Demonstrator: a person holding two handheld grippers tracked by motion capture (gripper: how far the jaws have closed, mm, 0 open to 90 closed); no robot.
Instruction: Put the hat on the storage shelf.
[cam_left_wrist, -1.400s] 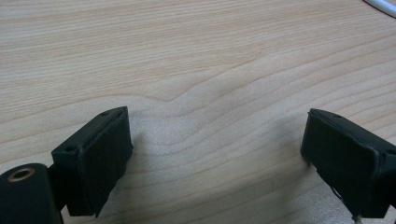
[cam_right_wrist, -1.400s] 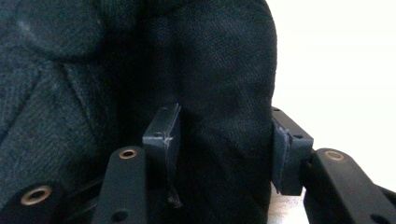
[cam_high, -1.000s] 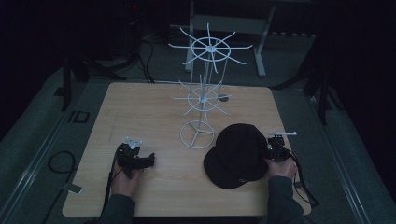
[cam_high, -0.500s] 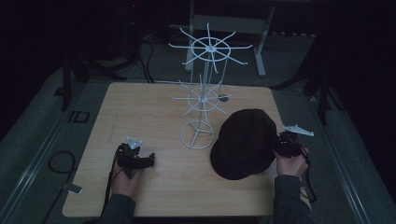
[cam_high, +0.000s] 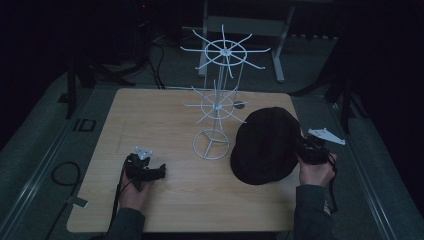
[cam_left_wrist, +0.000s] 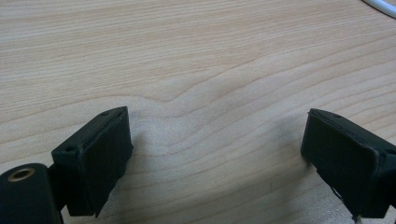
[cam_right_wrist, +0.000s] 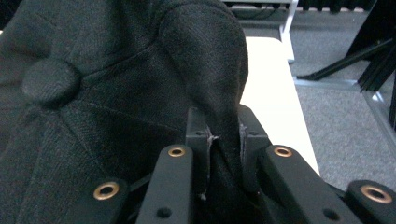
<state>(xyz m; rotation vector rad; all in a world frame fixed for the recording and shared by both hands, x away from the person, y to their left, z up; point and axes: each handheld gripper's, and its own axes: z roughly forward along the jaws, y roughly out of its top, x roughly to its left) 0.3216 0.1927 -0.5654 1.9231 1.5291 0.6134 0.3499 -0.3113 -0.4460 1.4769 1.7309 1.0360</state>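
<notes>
The right gripper (cam_high: 304, 150) had its fingers (cam_right_wrist: 198, 135) pinched tight on a fold of the black cap (cam_high: 266, 145), at the cap's right edge. In the right gripper view the cloth bunched up between the two pads, with the crown and its top button spread out beyond. From the high view the cap stood tilted off the worktop (cam_high: 150, 120) at the right side, its lower edge near the surface or perhaps touching it; I could not tell which. It hung just beside the round foot of the white wire rack (cam_high: 218, 100).

The left gripper (cam_high: 145, 171) rested low at the near left of the worktop, well apart from the cap. Its fingers (cam_left_wrist: 95, 158) stood wide open with only bare wood between them.

I judged the step in hand to be the lift: the cap gripped and raised, with hanging it on the rack as the likely aim. The next move would call for carrying the cap up and leftward to one of the rack's arms, turning it so the opening faced a prong. The thin pinch on soft cloth might slip, and the light rack could tip if knocked.
</notes>
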